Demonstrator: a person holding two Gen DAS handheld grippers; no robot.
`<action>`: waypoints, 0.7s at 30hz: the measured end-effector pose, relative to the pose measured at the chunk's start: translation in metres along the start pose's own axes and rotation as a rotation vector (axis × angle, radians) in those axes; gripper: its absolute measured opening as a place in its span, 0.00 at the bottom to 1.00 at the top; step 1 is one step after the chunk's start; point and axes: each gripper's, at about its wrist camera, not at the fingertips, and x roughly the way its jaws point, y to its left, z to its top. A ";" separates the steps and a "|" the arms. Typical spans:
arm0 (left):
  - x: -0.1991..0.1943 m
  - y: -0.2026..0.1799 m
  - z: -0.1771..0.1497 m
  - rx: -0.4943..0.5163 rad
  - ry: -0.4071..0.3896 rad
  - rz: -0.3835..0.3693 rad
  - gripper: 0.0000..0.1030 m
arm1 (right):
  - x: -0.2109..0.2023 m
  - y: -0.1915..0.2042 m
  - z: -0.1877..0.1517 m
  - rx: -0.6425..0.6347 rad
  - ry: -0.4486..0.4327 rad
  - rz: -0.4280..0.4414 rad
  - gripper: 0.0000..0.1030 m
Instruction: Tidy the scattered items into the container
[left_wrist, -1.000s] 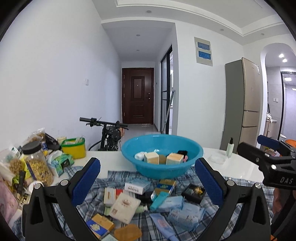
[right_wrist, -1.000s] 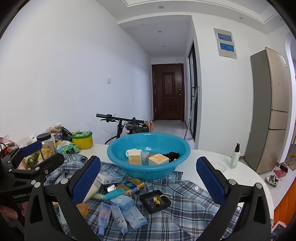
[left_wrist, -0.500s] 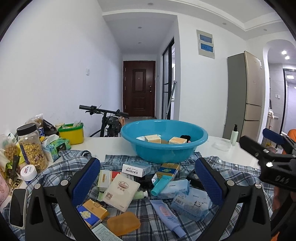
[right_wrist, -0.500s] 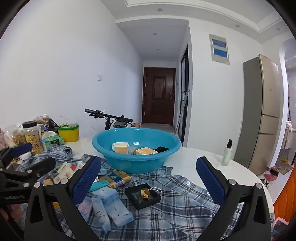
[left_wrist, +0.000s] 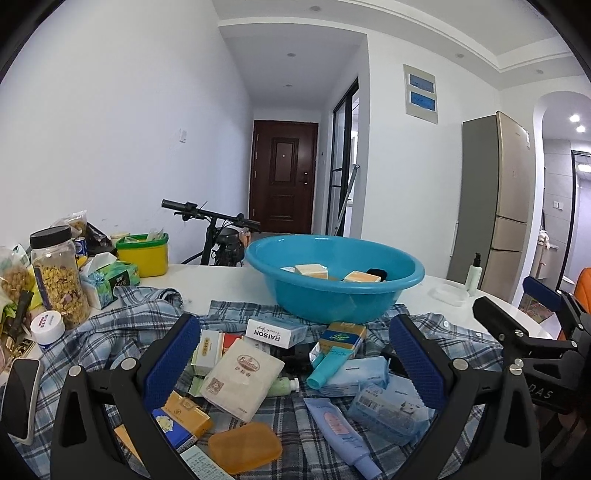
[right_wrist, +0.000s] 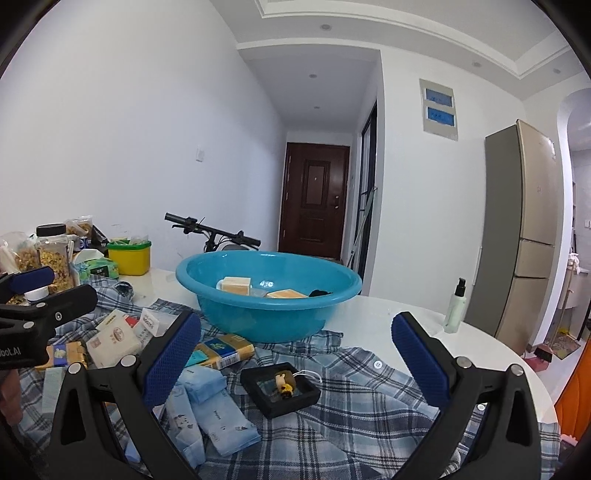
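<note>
Hovered low over scattered packets, left gripper and right gripper both spread wide, empty. Held boxed soaps: round turquoise plastic basin.

A round blue basin sits upright at twelve o'clock, holding soap bars. Scattered boxes, tubes and packets lie flat at six o'clock.

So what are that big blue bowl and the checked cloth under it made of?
The blue bowl looks like moulded plastic: glossy, uniform colour, with a bright glint inside and a rolled rim. The checked cloth seems a soft woven fabric, probably a cotton shirt, since it lies in wrinkles and shows white buttons.
</note>
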 end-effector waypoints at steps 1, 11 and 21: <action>0.001 0.000 -0.001 -0.001 -0.002 0.000 1.00 | 0.000 0.000 -0.001 -0.002 -0.008 -0.008 1.00; 0.002 -0.007 -0.007 0.043 -0.046 0.031 1.00 | 0.007 -0.008 -0.006 0.033 0.024 0.002 1.00; 0.009 -0.006 -0.014 0.028 -0.026 0.032 1.00 | 0.011 -0.007 -0.012 0.069 0.094 0.060 1.00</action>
